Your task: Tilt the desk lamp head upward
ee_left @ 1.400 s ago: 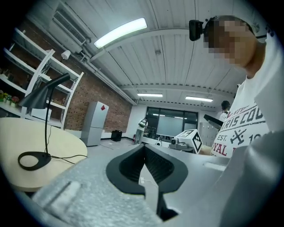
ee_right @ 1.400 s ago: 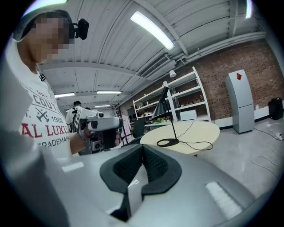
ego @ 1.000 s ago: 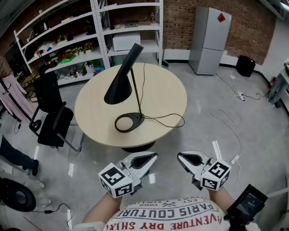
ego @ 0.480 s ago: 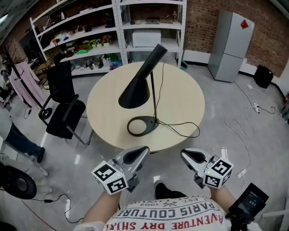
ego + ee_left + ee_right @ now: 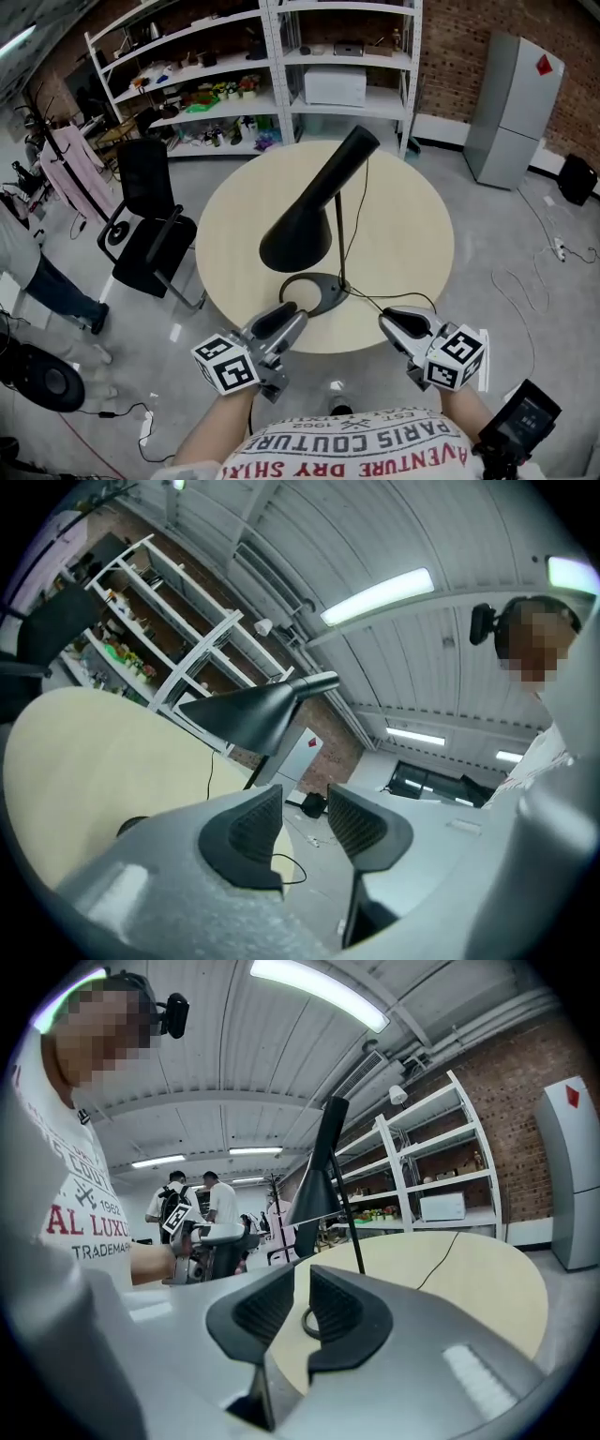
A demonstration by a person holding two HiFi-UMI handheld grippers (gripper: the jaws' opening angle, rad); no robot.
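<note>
Plainly, nothing is done yet: the desk lamp head (image 5: 305, 230) points down toward 7 o'clock over the round table (image 5: 412, 234), with the lamp base (image 5: 314, 292) at the table's near edge. My left gripper (image 5: 281, 317) is opening its jaws on nothing. My right gripper (image 5: 398, 321) shows a narrow empty gap. Both hang at 6 o'clock, just off the rim. There is free room above the table, and a chair (image 5: 150, 234) crowds 9 o'clock.

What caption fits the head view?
Left gripper, jaws opening empty, and right gripper face a black desk lamp on a round table.
</note>
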